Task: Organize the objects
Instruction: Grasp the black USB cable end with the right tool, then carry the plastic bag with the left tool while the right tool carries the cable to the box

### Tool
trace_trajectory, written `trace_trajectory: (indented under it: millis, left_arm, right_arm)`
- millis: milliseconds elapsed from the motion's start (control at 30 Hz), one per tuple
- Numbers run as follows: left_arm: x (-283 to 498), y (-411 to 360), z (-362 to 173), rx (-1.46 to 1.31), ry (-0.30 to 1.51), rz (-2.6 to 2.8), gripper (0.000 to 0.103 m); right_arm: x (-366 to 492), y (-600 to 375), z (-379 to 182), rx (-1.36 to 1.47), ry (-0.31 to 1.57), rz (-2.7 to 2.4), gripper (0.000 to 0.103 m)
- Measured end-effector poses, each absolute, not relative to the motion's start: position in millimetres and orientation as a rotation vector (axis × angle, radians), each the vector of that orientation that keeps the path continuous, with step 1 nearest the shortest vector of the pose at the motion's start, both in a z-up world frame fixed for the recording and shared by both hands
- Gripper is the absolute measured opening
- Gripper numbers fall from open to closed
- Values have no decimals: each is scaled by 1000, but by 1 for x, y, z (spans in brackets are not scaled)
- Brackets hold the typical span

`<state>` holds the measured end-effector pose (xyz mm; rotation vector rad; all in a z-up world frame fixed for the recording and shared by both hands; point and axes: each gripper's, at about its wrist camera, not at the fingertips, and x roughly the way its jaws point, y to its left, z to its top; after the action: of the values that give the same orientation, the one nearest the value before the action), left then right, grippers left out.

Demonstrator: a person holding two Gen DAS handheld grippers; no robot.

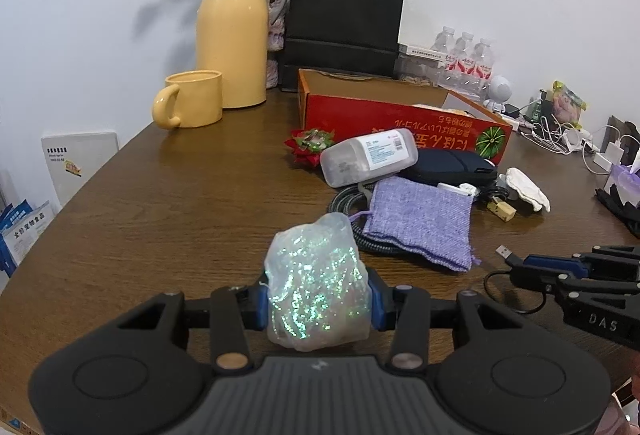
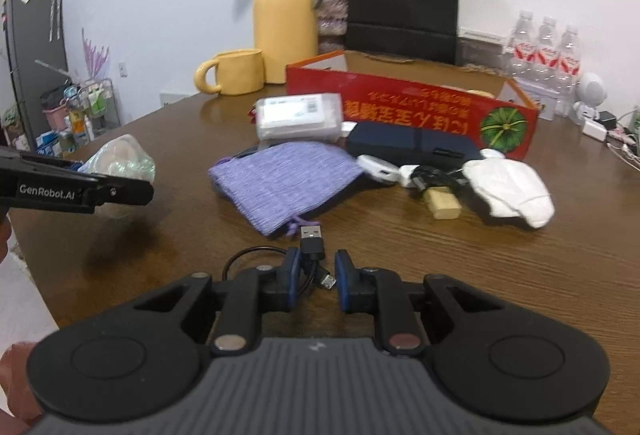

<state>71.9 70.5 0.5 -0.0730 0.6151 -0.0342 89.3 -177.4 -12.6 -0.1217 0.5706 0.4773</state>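
The left gripper [image 1: 318, 301] has its fingers clamped on a glittery plastic pouch [image 1: 316, 283], low centre of frame above the tabletop [image 1: 160, 203]. The right gripper [image 2: 316, 285] straddles a black USB cable [image 2: 311, 240], fingers apart. Likely next: close, then carry both to the red box [image 1: 400, 115].

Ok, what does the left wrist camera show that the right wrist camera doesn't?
Only the left wrist view shows the left gripper from behind, its pads pressed on the glittery bag, plus a red bow and a coiled braided cable.

Only the right wrist view shows the right gripper straddling the black USB cable, with a gap at one pad, plus a storage cart by the wall.

Both show the purple pouch, red box, yellow mug and yellow jug.
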Motion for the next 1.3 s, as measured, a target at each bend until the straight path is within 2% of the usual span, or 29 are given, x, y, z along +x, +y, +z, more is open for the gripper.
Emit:
trace_trajectory:
  millis: [833,1300]
  left_arm:
    - [102,30,49,-48,540,-84,43]
    - [175,8,81,-42,476,-105,43]
  right_arm:
    - [107,-220,48,-80,422,398,19]
    - [168,-222,75,-68,370,364,19]
